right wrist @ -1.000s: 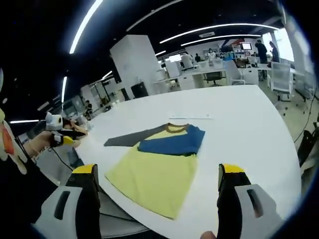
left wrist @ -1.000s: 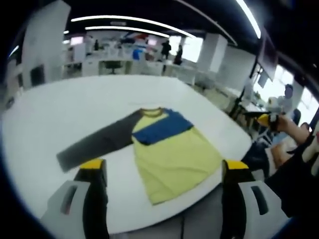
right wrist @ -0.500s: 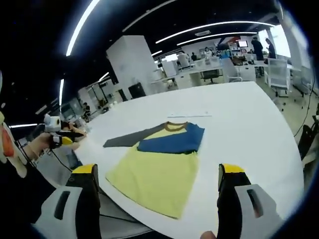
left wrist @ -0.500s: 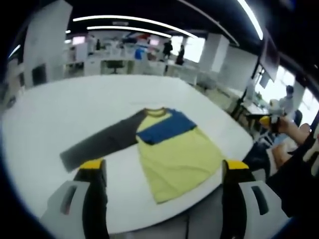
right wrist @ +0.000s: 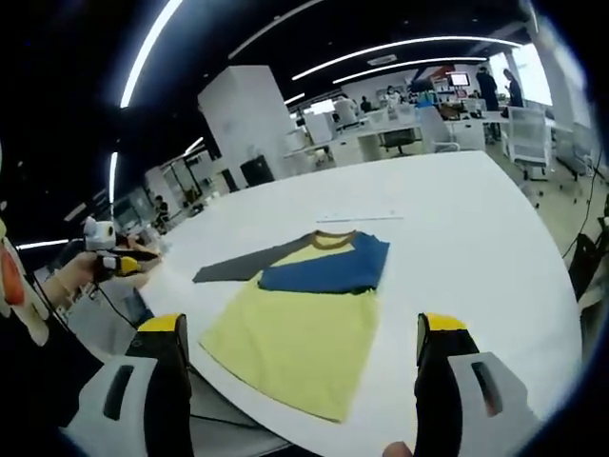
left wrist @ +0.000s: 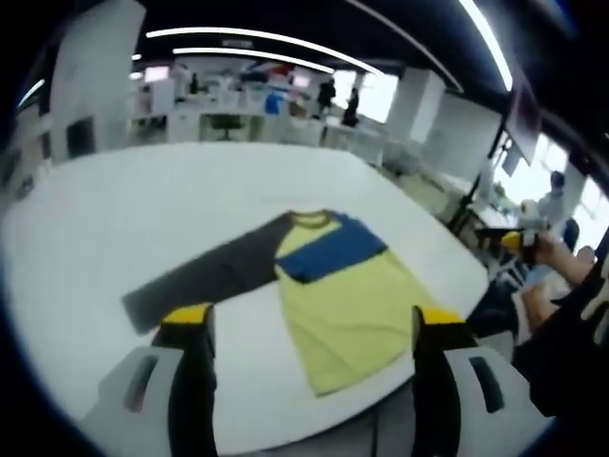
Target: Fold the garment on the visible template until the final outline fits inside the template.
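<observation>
The right gripper view shows a thin strip, perhaps tape [right wrist: 360, 218], beyond the garment's [left wrist: 347, 290] collar. The garment lies collar away, one grey sleeve [left wrist: 205, 281] stretched sideways. Left gripper [left wrist: 304, 328] and right gripper [right wrist: 303, 333] hover with jaws apart, holding nothing.

left hand-held gripper [left wrist: 304, 328] held level, jaws wide apart, nothing between them. right hand-held gripper [right wrist: 303, 333] likewise spread and empty. each one also appears in the other's view, gripped in a hand [right wrist: 71, 276].
</observation>
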{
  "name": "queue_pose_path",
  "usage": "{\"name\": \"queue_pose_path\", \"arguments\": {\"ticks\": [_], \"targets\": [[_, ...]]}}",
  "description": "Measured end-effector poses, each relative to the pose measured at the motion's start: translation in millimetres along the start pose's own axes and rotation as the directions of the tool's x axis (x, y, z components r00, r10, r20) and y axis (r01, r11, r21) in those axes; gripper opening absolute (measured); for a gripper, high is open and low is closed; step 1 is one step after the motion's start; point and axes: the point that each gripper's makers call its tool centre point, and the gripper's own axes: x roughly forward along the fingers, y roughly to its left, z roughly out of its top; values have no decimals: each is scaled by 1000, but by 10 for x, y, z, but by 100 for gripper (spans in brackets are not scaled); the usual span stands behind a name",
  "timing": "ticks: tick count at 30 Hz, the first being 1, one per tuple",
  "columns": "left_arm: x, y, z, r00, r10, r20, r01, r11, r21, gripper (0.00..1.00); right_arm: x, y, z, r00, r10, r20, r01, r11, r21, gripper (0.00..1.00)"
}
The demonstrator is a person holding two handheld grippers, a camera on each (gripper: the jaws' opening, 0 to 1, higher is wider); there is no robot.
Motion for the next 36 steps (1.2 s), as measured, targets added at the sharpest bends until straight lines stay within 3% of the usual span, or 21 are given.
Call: {"name": "queue_pose_path", "arguments": {"ticks": [9, 12, 19, 36], "targets": [[70, 403, -51, 998, 60, -15, -60, 998, -29, 71, 109, -37, -57, 1000, -10, -24, 11, 1000, 18, 100], [97, 621, -60, 995, 98, -5, -99, 994, -52, 65, 166, -60, -53, 999, -18, -28, 19, 999, 29, 100], [151, 1086, -100, 983, 185, -11, -185, 979, -90, 60, 311, -60, -97, 998, -21, -63, 23, 999, 32, 100], [398, 1775, -221, 969, 241, -55, -246, 961, -127, 51, 558, -103, -127, 993, -34, -113, 39, 998, 41, 100]]}}
